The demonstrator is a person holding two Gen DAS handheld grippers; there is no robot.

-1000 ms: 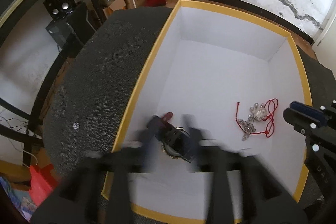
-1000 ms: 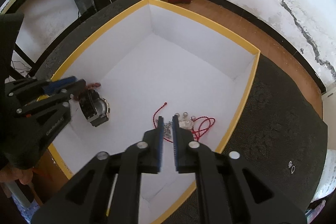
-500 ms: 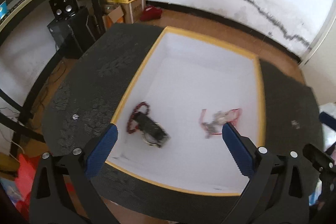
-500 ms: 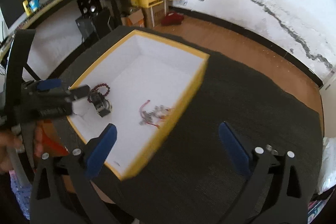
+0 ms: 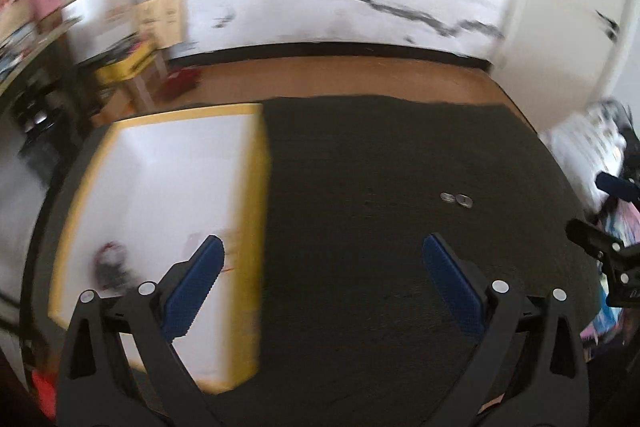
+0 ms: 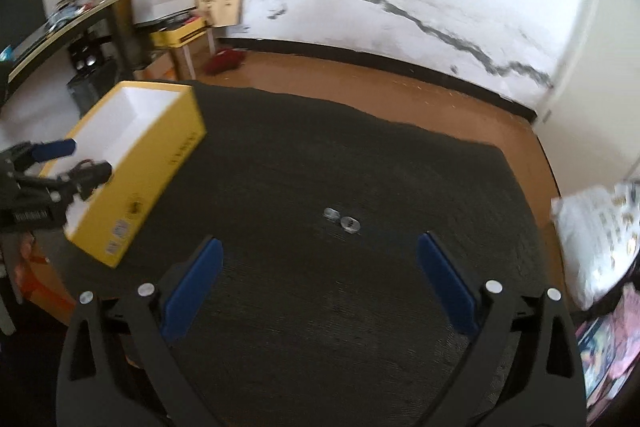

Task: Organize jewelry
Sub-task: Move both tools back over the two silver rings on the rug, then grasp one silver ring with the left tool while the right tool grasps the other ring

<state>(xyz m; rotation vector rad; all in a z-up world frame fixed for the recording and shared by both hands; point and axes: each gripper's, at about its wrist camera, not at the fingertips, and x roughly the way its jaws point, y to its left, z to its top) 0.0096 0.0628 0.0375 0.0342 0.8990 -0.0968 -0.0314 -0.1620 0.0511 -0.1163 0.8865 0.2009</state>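
On the dark mat: we hold both grippers above a black textured mat (image 6: 360,155), with a yellow box (image 6: 160,163) as our landmark.
Task's things: two small silver pieces, perhaps earrings or rings (image 6: 341,219), lie touching side by side on the mat, well apart from the yellow box, on its right.
Already inside the box: a dark blurred item (image 5: 112,263) rests on its white floor; we cannot tell what it is.
Left gripper (image 5: 320,281): released, fingers spread wide, empty, hovering just right of the box.
Right gripper (image 6: 318,281): released, fingers wide, empty, farther right of the box.
Key relation: the pair lies straight ahead of our right gripper, between its finger lines; from our left gripper it sits ahead and to the right.
Long axis: the pair runs roughly left to right.
Nearer hand: we judge the right.
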